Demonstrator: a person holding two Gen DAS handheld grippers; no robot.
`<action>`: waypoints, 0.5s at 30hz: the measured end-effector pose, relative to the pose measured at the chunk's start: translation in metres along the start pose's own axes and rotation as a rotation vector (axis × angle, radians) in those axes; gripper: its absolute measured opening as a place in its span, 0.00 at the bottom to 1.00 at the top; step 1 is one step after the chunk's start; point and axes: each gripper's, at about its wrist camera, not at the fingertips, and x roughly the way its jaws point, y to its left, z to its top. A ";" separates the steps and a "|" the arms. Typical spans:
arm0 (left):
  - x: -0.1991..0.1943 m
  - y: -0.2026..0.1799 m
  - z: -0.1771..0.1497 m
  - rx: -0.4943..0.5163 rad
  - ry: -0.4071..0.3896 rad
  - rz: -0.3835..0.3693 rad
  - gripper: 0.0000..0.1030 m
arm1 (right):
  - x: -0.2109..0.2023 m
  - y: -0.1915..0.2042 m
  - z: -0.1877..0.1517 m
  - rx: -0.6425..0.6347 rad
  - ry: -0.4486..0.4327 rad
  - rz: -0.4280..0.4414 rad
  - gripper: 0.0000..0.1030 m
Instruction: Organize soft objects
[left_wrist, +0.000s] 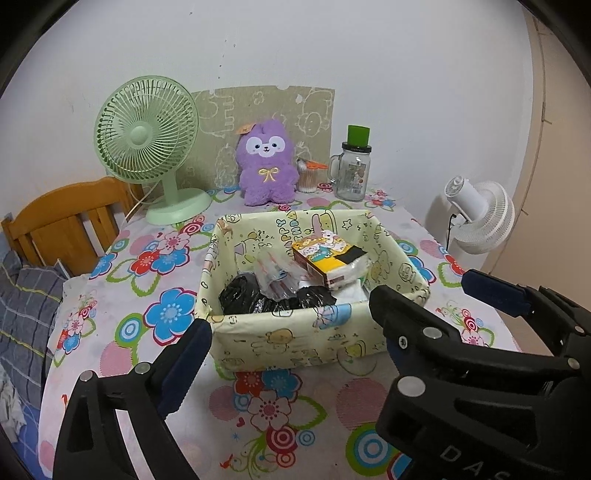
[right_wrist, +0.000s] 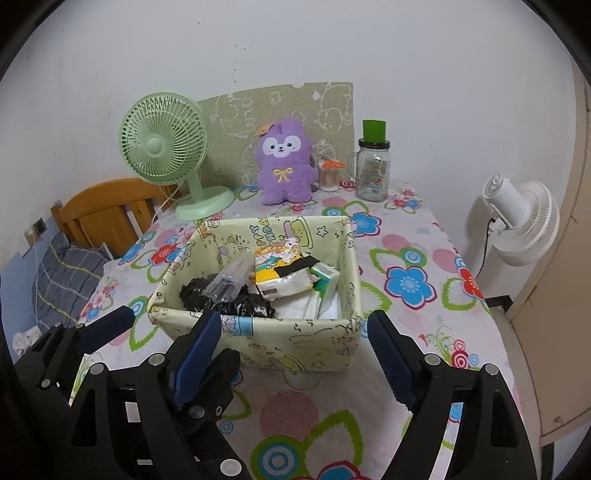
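While you hold both tools low over the near edge of the desk (left_wrist: 122, 258), your left hand-held gripper (left_wrist: 291, 325) stands with its jaws wide apart and nothing between the pads — the fabric basket (left_wrist: 295, 339) sits just beyond them. Your right hand-held gripper (right_wrist: 295, 332) is spread as well, empty, its fingers to either side of the basket's near wall without touching it. Inside the basket lie a crumpled black bag (right_wrist: 229, 302), a clear plastic packet (left_wrist: 275, 277), a yellow cartoon-printed tissue pack (right_wrist: 280, 273) and some white folded pieces. At the back of the desk a purple plush toy (left_wrist: 266, 166) sits upright between the green fan (left_wrist: 147, 136) and a glass jar (left_wrist: 352, 173).
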 end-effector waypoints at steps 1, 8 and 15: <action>-0.002 0.000 -0.001 0.000 -0.002 -0.001 0.95 | -0.002 0.000 -0.001 0.001 -0.004 -0.002 0.83; -0.018 -0.001 -0.007 0.005 -0.026 -0.001 0.99 | -0.020 -0.004 -0.009 0.008 -0.034 -0.017 0.85; -0.036 0.002 -0.012 0.004 -0.054 0.009 1.00 | -0.043 -0.005 -0.014 -0.003 -0.074 -0.039 0.86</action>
